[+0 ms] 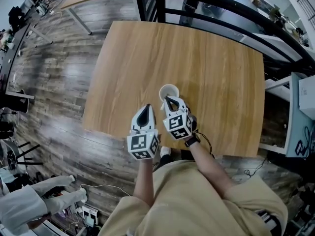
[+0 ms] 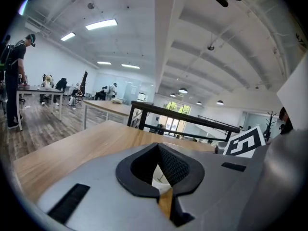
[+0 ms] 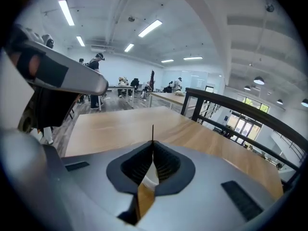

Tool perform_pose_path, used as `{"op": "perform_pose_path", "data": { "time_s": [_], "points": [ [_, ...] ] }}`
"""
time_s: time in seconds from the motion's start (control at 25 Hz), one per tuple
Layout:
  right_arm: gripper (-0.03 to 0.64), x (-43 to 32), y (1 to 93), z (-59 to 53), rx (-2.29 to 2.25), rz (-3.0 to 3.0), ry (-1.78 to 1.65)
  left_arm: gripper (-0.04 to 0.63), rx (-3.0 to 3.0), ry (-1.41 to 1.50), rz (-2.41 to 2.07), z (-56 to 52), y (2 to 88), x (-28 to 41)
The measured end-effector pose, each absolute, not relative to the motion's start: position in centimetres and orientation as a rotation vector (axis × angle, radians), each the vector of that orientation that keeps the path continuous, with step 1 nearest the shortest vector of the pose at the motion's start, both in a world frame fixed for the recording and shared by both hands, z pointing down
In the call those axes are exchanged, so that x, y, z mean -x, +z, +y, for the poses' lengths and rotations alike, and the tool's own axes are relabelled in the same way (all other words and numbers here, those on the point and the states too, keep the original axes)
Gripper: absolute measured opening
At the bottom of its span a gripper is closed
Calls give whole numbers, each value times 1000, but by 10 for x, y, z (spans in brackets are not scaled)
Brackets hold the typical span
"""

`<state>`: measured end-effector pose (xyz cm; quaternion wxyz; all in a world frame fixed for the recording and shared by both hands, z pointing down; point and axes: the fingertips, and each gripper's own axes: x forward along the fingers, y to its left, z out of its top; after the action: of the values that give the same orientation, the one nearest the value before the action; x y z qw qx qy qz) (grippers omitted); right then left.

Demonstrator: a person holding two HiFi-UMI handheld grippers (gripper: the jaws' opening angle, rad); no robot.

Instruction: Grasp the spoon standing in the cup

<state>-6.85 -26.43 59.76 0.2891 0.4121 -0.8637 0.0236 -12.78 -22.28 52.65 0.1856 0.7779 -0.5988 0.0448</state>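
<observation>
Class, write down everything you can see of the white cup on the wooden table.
The cup is white, round and open-topped, perhaps paper or plastic. It stands upright on the wooden table, towards its near edge. The right gripper hangs over its near rim, shut on a thin dark spoon handle; whether the gripper touches the rim cannot be told. The cup's inside is too small to make out.
</observation>
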Motion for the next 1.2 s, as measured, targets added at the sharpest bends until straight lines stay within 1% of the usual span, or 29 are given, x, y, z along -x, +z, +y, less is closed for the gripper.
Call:
{"op": "perform_pose_path", "data": {
  "time_s": [0.44,0.88,1.2],
  "points": [
    [17,27,523,-241,-1268,-2394,7,5,-2334,132,-1670,-217,493,99],
    [17,-31,426,-226,-1555,-2492,-7,5,-2569,116,-1704,-200,409,68],
    [17,-68,369,-209,-1742,-2544,-49,5,-2634,61,-1757,-184,363,62]
  ]
}}
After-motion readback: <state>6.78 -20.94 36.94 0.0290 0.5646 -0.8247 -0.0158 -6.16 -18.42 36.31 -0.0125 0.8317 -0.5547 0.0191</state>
